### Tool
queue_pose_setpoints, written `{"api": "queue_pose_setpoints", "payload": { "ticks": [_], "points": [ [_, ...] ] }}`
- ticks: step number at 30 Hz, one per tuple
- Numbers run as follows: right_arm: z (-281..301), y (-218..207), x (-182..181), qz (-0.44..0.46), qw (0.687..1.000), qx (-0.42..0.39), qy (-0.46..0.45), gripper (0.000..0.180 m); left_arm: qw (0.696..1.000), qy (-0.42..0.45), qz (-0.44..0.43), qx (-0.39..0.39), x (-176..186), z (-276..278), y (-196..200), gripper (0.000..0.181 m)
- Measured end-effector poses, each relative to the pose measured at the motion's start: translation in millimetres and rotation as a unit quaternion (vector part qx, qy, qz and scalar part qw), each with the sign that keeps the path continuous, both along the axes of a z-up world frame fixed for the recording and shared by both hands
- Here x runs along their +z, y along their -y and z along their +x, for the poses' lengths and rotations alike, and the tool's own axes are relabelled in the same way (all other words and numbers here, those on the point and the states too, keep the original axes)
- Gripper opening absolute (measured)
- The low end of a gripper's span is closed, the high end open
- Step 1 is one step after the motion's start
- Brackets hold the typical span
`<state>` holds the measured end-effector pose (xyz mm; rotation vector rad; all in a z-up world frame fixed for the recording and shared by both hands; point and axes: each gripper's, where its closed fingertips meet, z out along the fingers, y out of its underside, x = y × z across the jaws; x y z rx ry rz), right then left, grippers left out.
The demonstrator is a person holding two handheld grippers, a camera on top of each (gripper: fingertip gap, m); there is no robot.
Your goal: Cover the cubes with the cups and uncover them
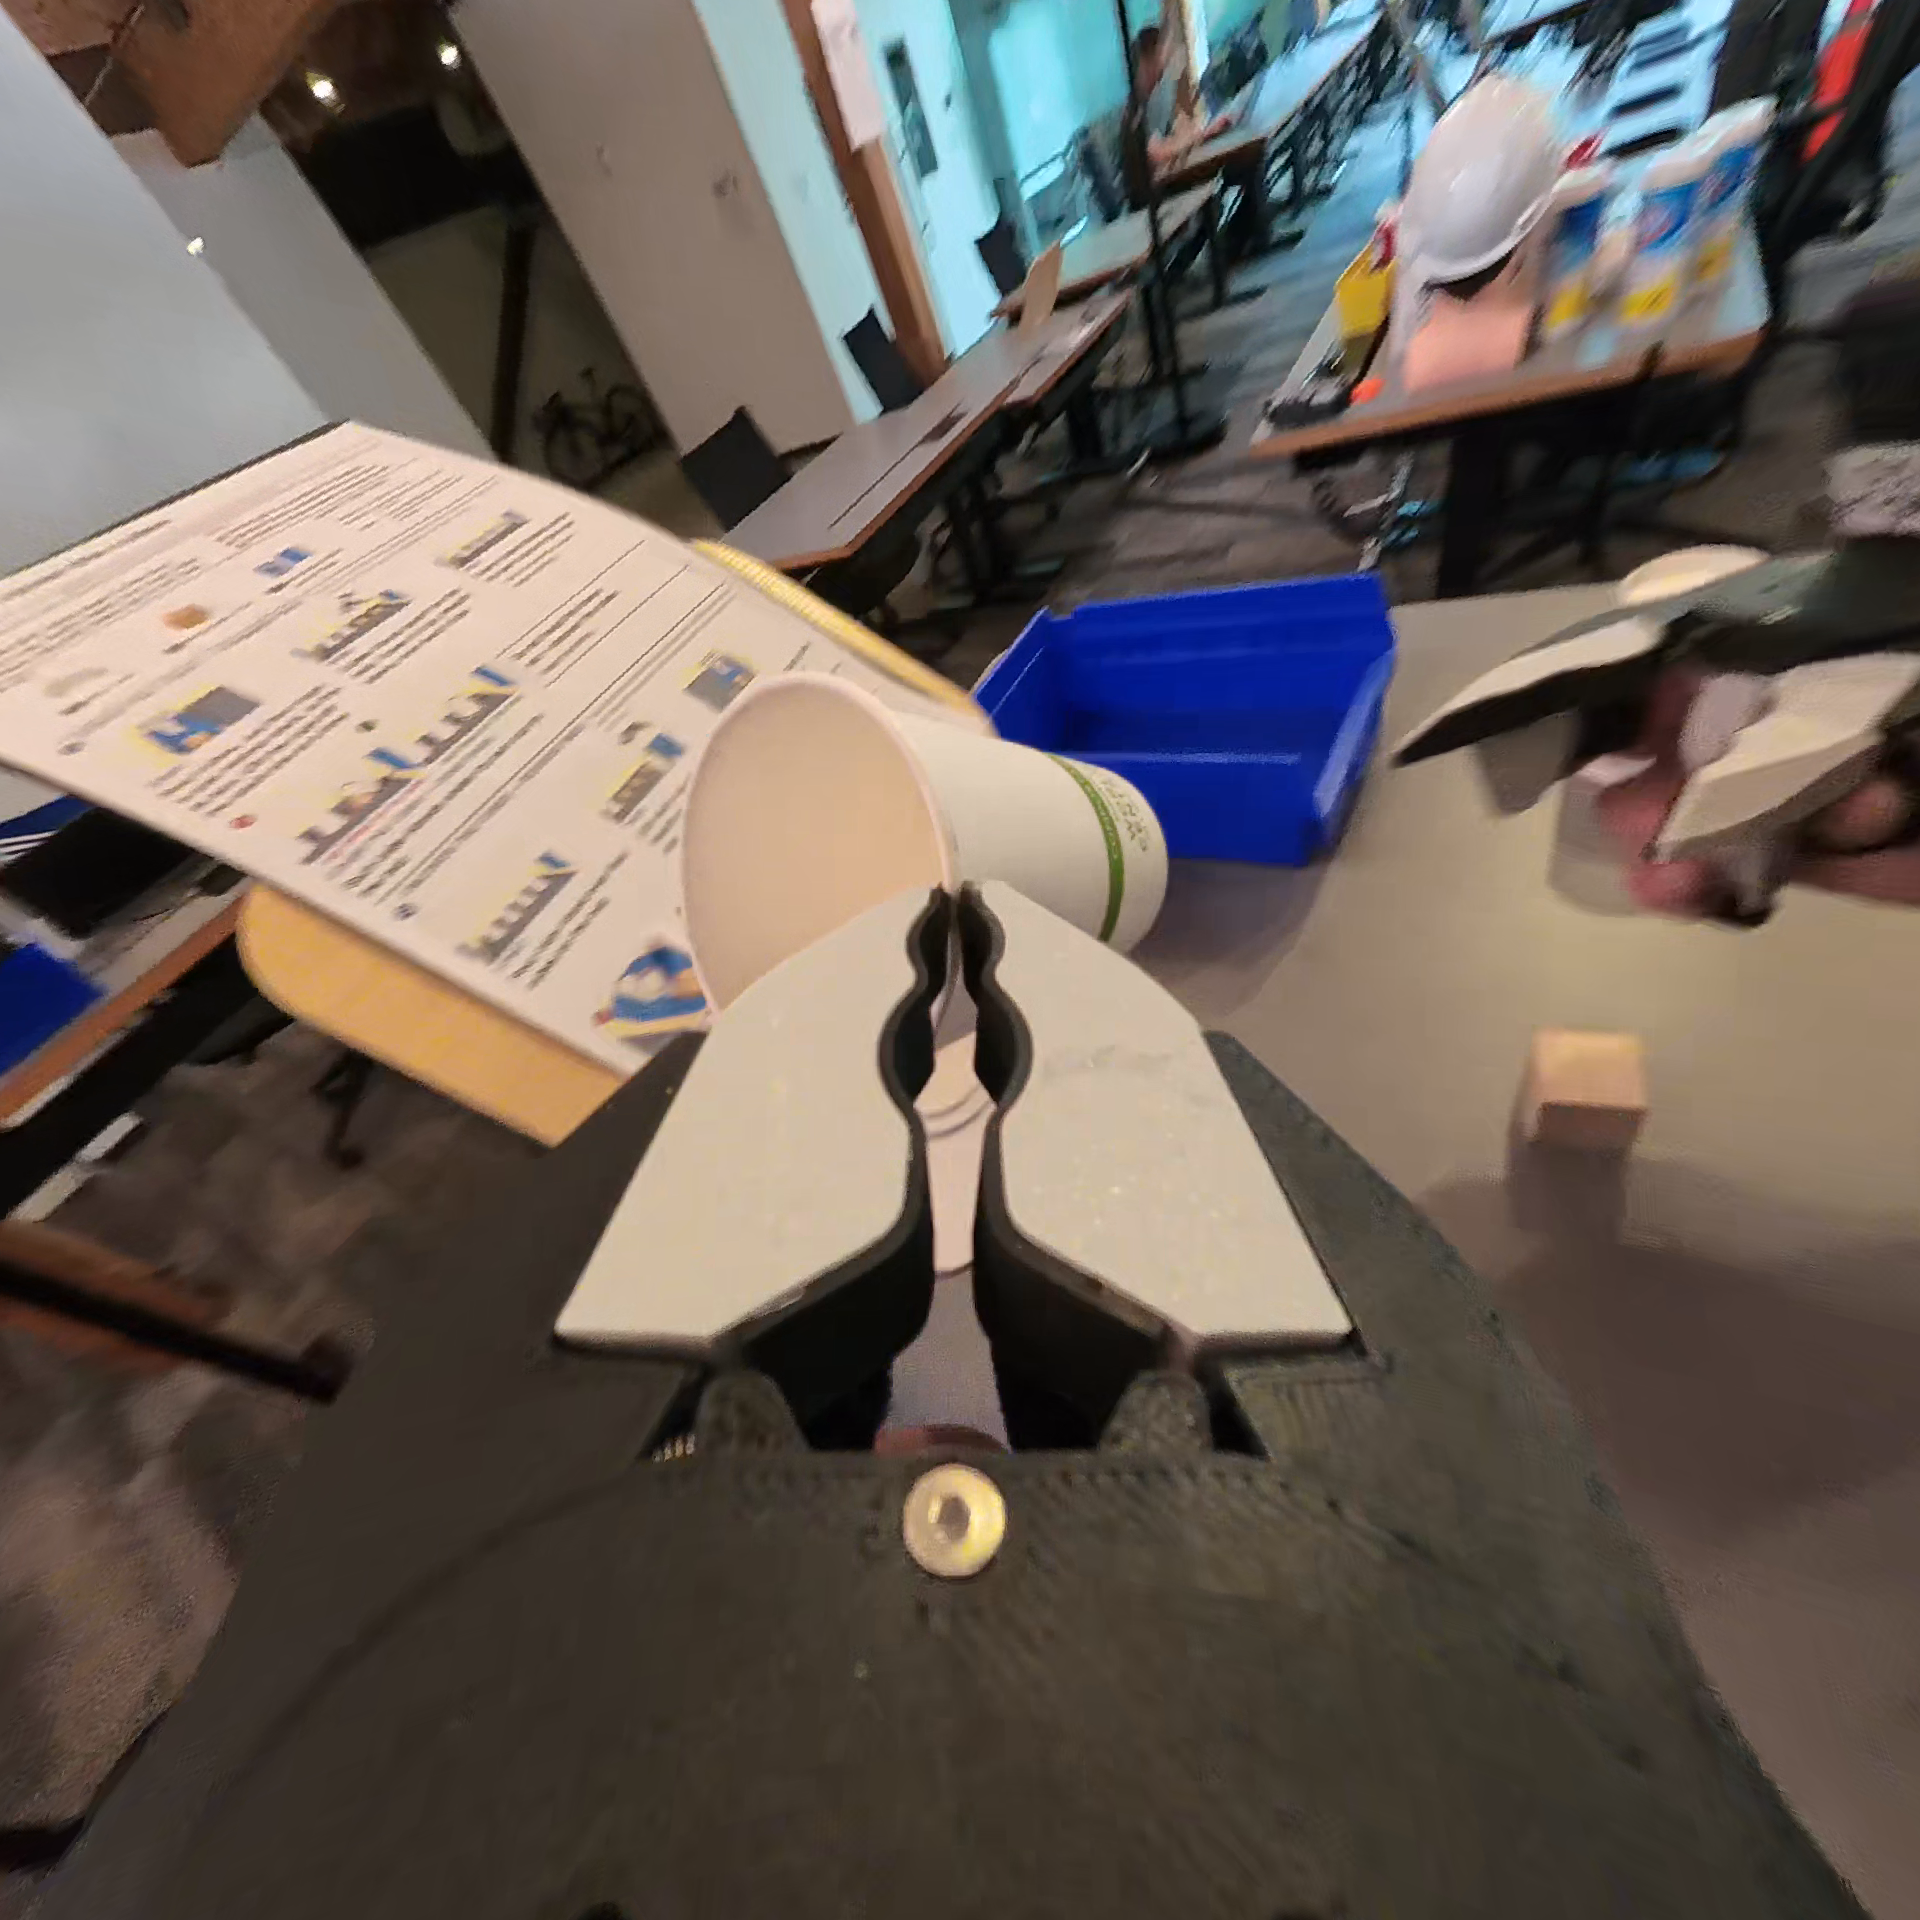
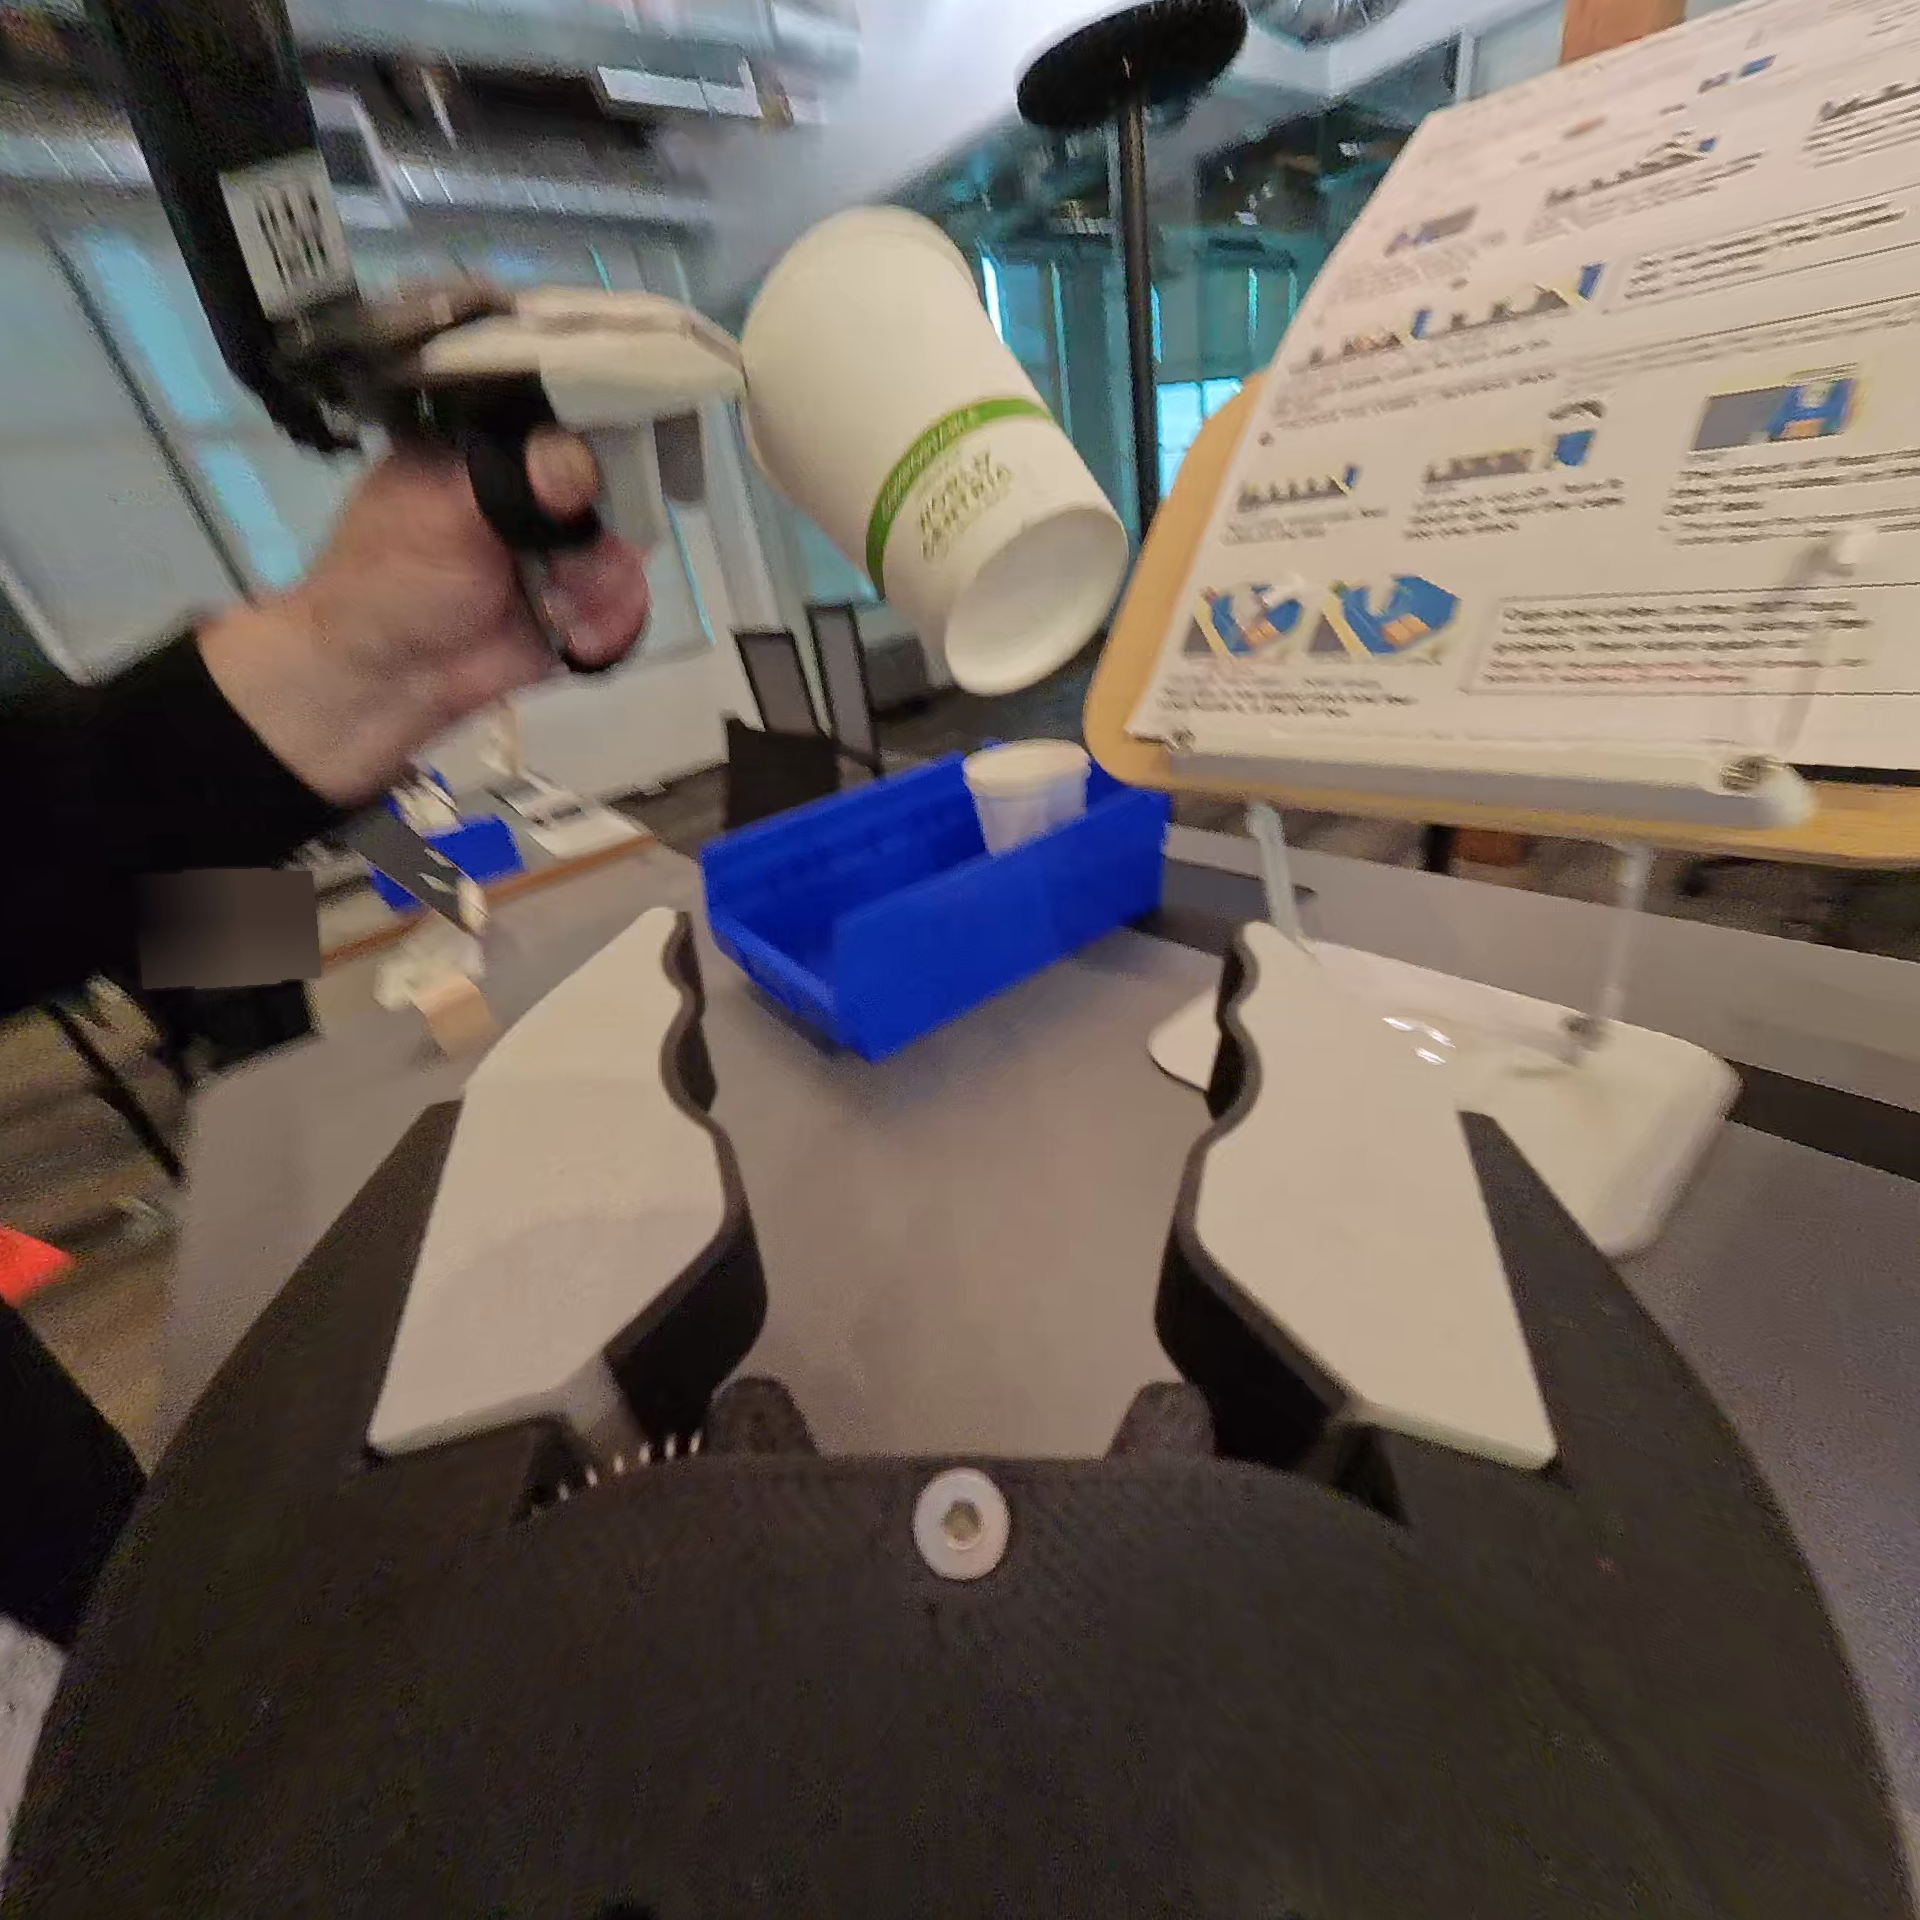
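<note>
Cup rim is pinched between the fingers of the left gripper [image 1: 956,904], so the white paper cup with the green band [image 1: 935,821] is held up in the air, tipped on its side with the open mouth turned toward the wrist camera. From the right wrist view the same cup is seen hanging above the blue bin [image 2: 935,914], bottom end angled down.

A second, smaller white cup [image 2: 1023,795] is sat upright inside that bin, near the far wall.

The right gripper [image 2: 956,1039] is held with fingers spread wide, nothing between them, just grey table [image 2: 935,1247] seen through the gap.

One wooden cube [image 1: 1584,1091] is left uncovered on the table, well apart from the bin. A printed instruction sheet on a wooden clipboard stand [image 2: 1558,416] is propped just beside the bin. Everything's kinda blurry tbh.
</note>
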<state>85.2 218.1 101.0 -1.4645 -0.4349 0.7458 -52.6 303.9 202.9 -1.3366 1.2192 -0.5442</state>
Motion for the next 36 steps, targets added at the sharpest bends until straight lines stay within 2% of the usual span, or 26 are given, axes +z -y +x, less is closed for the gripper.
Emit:
{"api": "queue_pose_setpoints", "payload": {
  "ticks": [3,8,13,15,18,22,24,26,28,31,34,36],
  "points": [
    [-17,-21,20,-0.010,0.992,0.042,-0.115,0.119,0.998,0.048,-0.033,-0.039,4,22,25,0.002],
    [-22,-42,50,-0.006,0.957,0.096,-0.274,0.128,0.991,0.090,-0.072,-0.074,0,48,55,0.002],
    [-19,-45,64,-0.003,0.933,0.137,-0.333,0.111,0.984,0.110,-0.111,-0.091,-13,58,66,0.002],
    [-16,-41,69,0.010,0.927,0.151,-0.344,0.089,0.982,0.108,-0.122,-0.097,-20,62,71,0.002],
    [-8,-41,71,0.010,0.927,0.143,-0.348,0.088,0.976,0.117,-0.146,-0.107,-28,66,77,0.002],
    [-4,-45,70,-0.024,0.948,0.132,-0.289,0.088,0.975,0.109,-0.165,-0.105,-39,65,77,0.005],
    [1,-48,69,-0.043,0.965,0.114,-0.232,0.088,0.978,0.103,-0.162,-0.081,-38,53,68,0.035],
    [5,-50,68,-0.063,0.983,0.097,-0.146,0.088,0.987,0.061,-0.142,-0.045,-39,38,57,0.065],
    [3,-49,69,-0.089,0.989,0.100,-0.057,0.088,0.992,0.009,-0.122,-0.027,-39,30,52,0.086],
    [-11,-46,64,-0.130,0.980,0.119,0.088,0.088,0.992,-0.070,-0.096,-0.033,-44,36,58,0.104],
    [-34,-37,58,-0.166,0.952,0.170,0.192,0.088,0.985,-0.145,-0.083,-0.039,-63,50,66,0.120],
    [-51,-29,52,-0.176,0.929,0.209,0.251,0.088,0.981,-0.154,-0.101,-0.055,-73,61,72,0.124]
  ]
}}
